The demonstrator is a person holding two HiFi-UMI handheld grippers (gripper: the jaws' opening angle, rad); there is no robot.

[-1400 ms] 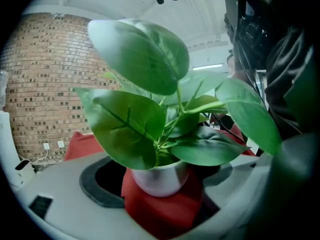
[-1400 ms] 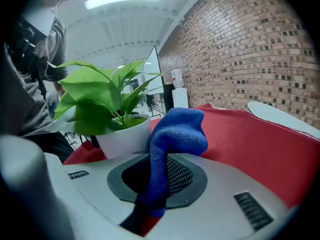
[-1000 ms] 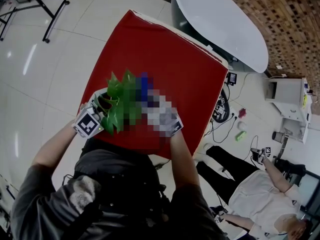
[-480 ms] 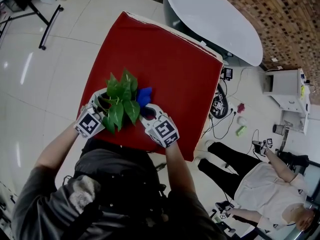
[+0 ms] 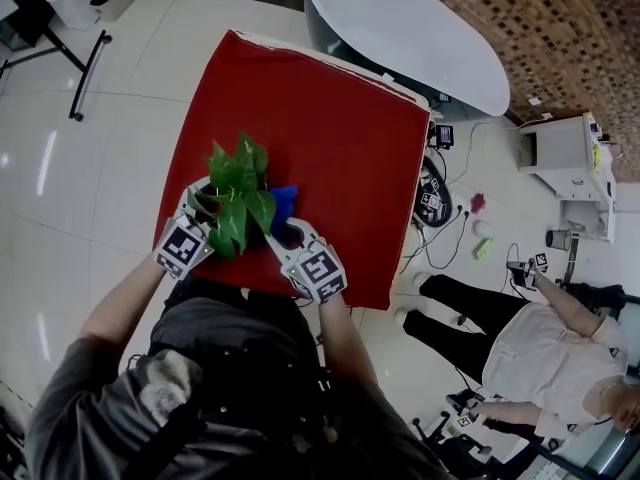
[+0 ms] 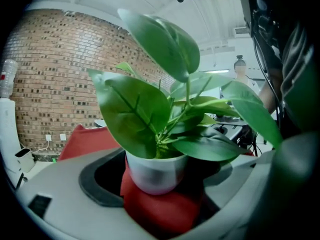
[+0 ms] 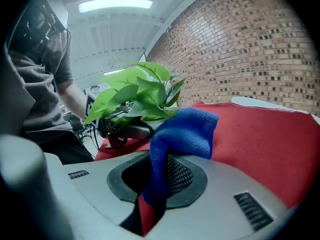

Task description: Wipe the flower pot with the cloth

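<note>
- Since half a second ago the right gripper has eased in, and the blue cloth has slid toward 6 o'clock along the plant's side.
- White flower pot stands on the red table, in its 7 o'clock part, close to both the near edge and the left edge.
- Broad green leaves spread over the pot and hide most of it from above.
- Left gripper has its jaws closed in on either side of the pot, seemingly bracing it.
- Right gripper's jaws are pinched together on the lower part of the cloth; the free end flops over toward the pot, at about 3 o'clock of it.
- Wiping well probably means pressing the loose fold flat on the pot wall below the leaves, then sweeping round while the left side holds the pot steady.
- Pushing toward 9 o'clock risks nudging the pot off the near-left edge, so strokes are better drawn toward 6 or 12 o'clock.
- Bare red surface lies open from 12 to 3 o'clock, giving room to swing.
- A seated person is well apart at 4 o'clock.
</note>
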